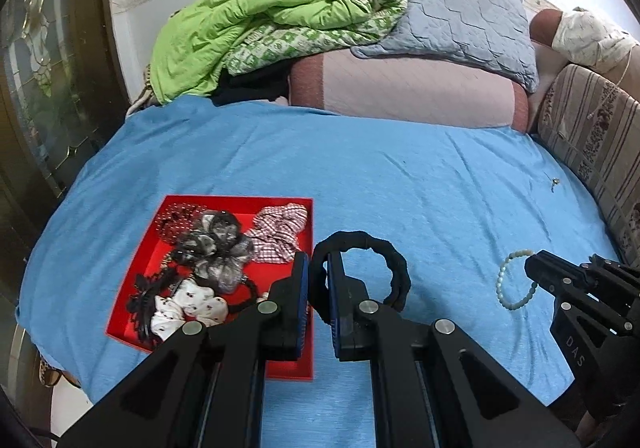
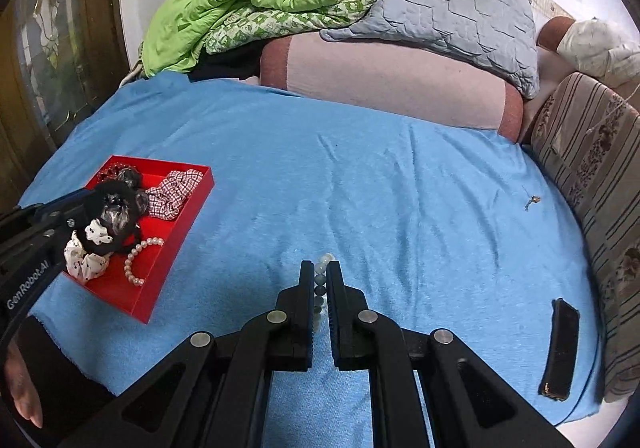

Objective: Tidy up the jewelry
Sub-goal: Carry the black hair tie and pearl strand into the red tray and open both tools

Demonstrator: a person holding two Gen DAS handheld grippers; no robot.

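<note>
Blue bedsheet (image 1: 400, 175) carries your red tray (image 1: 132, 312) at eight o'clock, holding a checked scrunchie (image 1: 280, 232), a grey flower clip (image 1: 218, 248), a white dotted scrunchie (image 1: 188, 304) and a pearl bracelet (image 2: 136, 256). Your left gripper (image 1: 318, 280) fingers pinch a black hair tie (image 1: 360, 272) beside the tray; your right gripper (image 2: 320, 288) fingers clamp a pale bead bracelet (image 1: 516, 280).

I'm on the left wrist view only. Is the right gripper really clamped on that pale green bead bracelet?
Observer: Yes. The right gripper has the bead bracelet pinched between its pads.
Operator: Anything on the bed outside my view?
Observer: A flat black case, maybe a phone, lies on the blue sheet beside the striped cushion.
Operator: What's behind my finger in the tray?
Observer: A pearl bracelet lies in the red tray, next to the white dotted scrunchie.
</note>
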